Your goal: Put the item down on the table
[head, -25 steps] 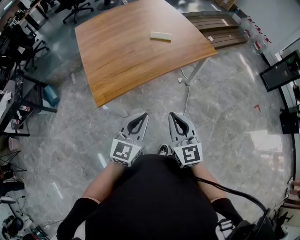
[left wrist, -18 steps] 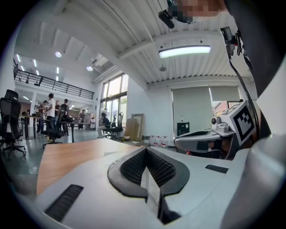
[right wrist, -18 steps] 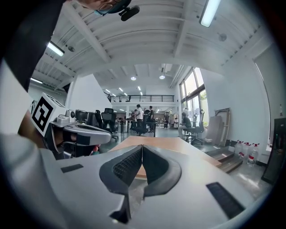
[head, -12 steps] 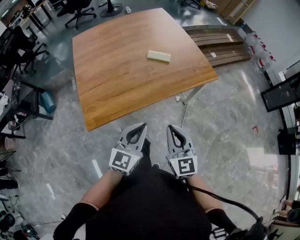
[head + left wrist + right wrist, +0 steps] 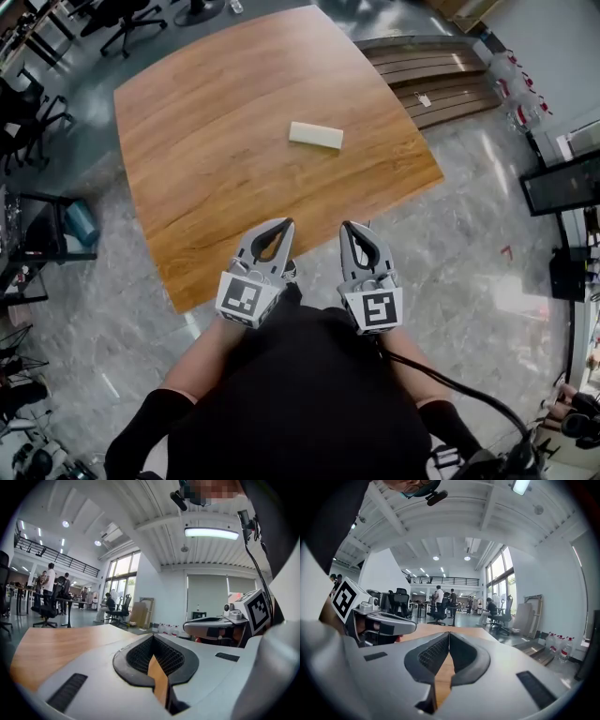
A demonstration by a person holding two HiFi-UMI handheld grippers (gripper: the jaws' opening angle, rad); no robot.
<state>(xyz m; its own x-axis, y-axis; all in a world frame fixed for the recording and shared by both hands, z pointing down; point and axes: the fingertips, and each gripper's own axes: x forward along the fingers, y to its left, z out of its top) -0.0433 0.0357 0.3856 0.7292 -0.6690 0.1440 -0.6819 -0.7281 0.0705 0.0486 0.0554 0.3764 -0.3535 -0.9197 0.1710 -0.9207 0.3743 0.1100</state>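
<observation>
both grippers are empty. the left gripper (image 5: 284, 227) and the right gripper (image 5: 349, 228) are held side by side close in front of the person's body, tips pointing forward over the near edge of the wooden surface (image 5: 206, 159). in each gripper view the jaws meet at the tips with nothing clamped between them; only the wood grain shows through the loop-shaped gap behind the closed tips.

the item (image 5: 316, 136) – a pale, flat rectangular block – already lies on the surface, out towards the middle and well apart from both pairs of jaws. nothing touches it, and neither gripper view shows it.

the relation that matters: the block sits straight ahead of the grippers, roughly on the line that runs between them, so neither side is clearly nearer – the right may have a slight edge, but i would not lean on that. its long axis runs across the person's view, left to right, with the right end tipped a little towards the person. that puts its narrow width along the direction of reach.

judging from this, the putting-down looks done: item at rest, jaws closed and clear of it. if it had to be taken up again, either gripper would need to open first, reach forward over the wood, and close across the short width of the block, not along its length.
</observation>
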